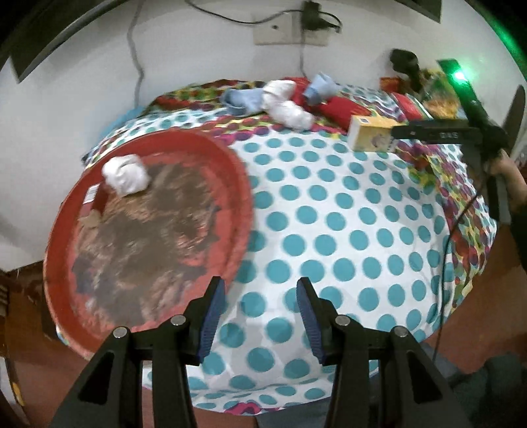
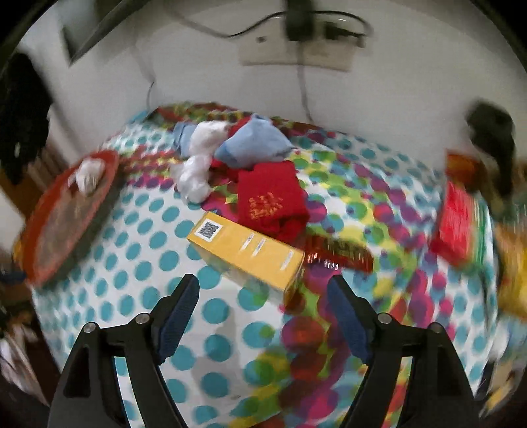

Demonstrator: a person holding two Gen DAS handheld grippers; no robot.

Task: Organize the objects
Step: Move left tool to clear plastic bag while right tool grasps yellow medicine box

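A round red tray [image 1: 240, 184] sits at the left of the dotted bedspread, with a white crumpled bundle [image 1: 126, 174] lying in it. My left gripper [image 1: 260, 289] hovers by the tray's right rim, open and empty. A yellow box [image 2: 250, 253] lies flat just ahead of my right gripper [image 2: 262, 280], whose jaws stand wide with nothing pressed between them. In the left wrist view the same yellow box [image 1: 369, 135] lies at the far right, with the right gripper [image 1: 405, 133] beside it. Behind the box are a red folded cloth [image 2: 270, 200], a blue cloth [image 2: 253, 141] and white bundles [image 2: 197, 164].
A shiny red packet [image 2: 339, 253] lies right of the yellow box. A red box [image 2: 457, 224] and a black object [image 2: 490, 131] stand at the bed's far right. The white wall with a socket plate [image 1: 290, 29] and cables backs the bed. A person's hand [image 1: 507, 168] holds the right gripper.
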